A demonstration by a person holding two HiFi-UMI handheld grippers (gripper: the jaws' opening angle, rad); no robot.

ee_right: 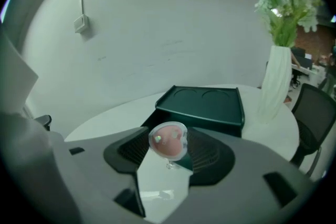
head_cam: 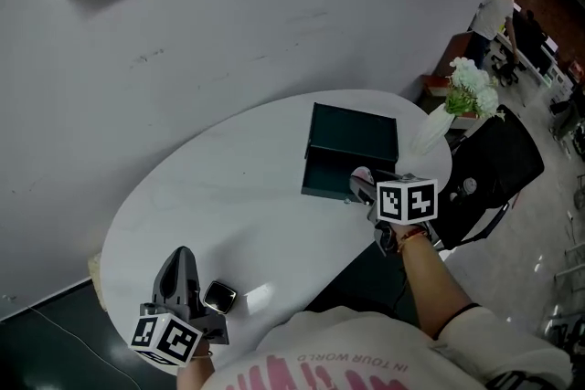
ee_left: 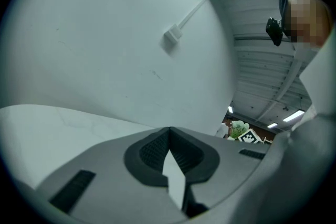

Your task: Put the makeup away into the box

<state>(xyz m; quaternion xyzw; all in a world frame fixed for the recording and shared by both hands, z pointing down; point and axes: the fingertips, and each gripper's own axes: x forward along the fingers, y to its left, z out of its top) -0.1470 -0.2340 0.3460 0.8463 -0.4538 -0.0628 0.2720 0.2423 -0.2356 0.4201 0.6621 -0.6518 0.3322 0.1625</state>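
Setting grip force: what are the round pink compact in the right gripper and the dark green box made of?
Round pink compact: likely glossy clear plastic over pink fill; bright glints on its face. Dark green box: matte, moulded plastic or coated board, can't tell which; dull sheen, raised rim, two pressed circles.

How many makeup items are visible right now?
2. A pink round compact gripped in the right hand-held gripper near the green box; a small dark square case on the table beside the left hand-held gripper. More may be hidden inside the box.
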